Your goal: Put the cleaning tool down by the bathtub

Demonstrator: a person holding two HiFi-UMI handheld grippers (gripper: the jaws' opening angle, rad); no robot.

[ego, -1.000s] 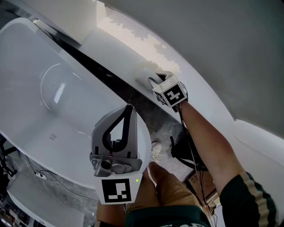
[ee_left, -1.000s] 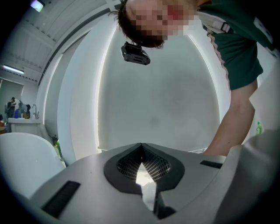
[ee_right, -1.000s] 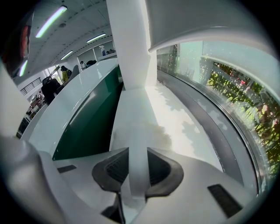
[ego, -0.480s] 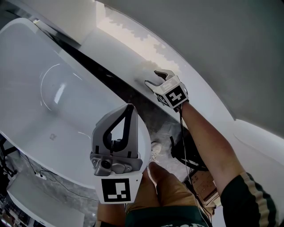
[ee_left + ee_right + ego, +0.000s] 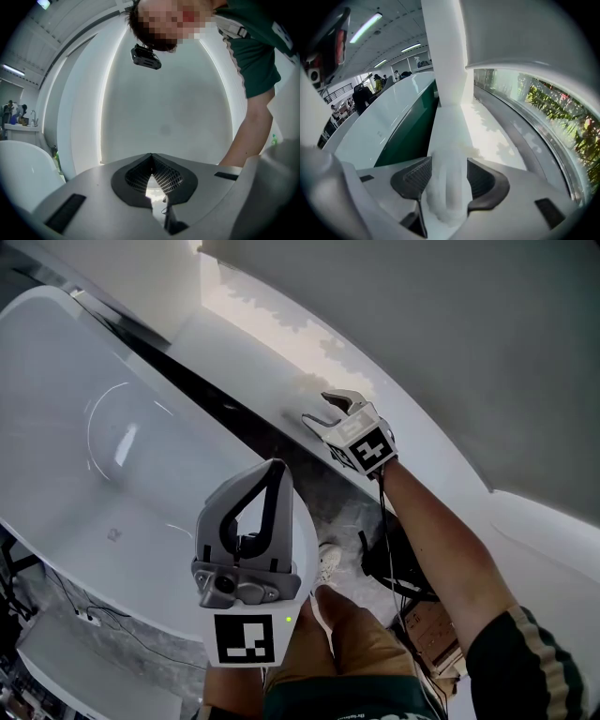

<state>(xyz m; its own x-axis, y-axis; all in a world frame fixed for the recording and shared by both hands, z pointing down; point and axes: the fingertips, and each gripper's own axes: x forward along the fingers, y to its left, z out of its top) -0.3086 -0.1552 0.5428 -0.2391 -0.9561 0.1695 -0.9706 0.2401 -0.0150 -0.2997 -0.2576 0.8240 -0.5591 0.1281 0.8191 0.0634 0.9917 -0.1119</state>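
Though its just-opened jaws flank the white cleaning tool [image 5: 446, 187] mid-frame, the right gripper [image 5: 315, 407] grips nothing; the left gripper [image 5: 274, 465] is closed, empty.

Glossy smooth bathtub [image 5: 56, 381]; fluffy cleaning tool [image 5: 446, 183] (matt fibres).

No word, brand or number can be read anywhere. The left cube [image 5: 246, 638] and the right cube [image 5: 370, 448] carry only black-and-white square marker patterns, no letters. A faint mark on the bathtub [image 5: 114, 534] wall is too small to make out.
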